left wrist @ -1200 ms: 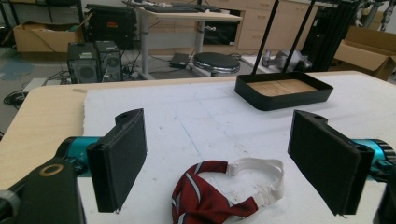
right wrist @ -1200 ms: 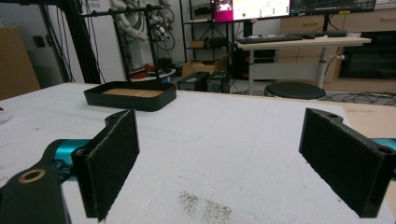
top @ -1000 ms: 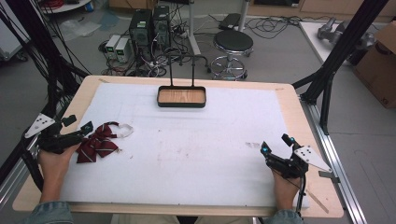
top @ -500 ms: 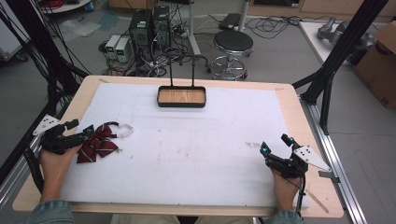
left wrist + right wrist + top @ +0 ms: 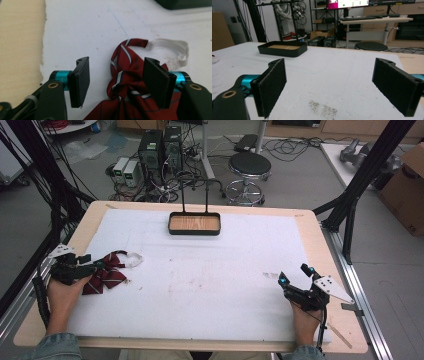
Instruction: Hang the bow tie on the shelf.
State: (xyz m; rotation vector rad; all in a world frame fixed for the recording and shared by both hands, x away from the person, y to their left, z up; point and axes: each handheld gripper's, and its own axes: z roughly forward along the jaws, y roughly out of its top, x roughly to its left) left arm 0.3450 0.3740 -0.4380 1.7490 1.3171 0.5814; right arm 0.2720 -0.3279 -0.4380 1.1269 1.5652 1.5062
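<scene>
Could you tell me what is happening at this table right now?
A person holds a gripper in each hand. The left gripper is open, its fingers straddling the knot of a dark red striped bow tie with a white strap on the white mat; it has not closed. The right gripper rests open near the mat's right edge. A black tray sits at the far side.

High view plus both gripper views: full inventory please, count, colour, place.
bow tie: 1, dark red with white and navy stripes, white elastic strap, left side of the mat, between the left gripper's open jaws
tray: 1, black with wooden floor, far centre of the mat
mat: 1, white, covering the table
table: 1, light wood
stool: 1, black, on the floor beyond the table
left gripper: 1, black, open
right gripper: 1, black, open, over bare mat
</scene>
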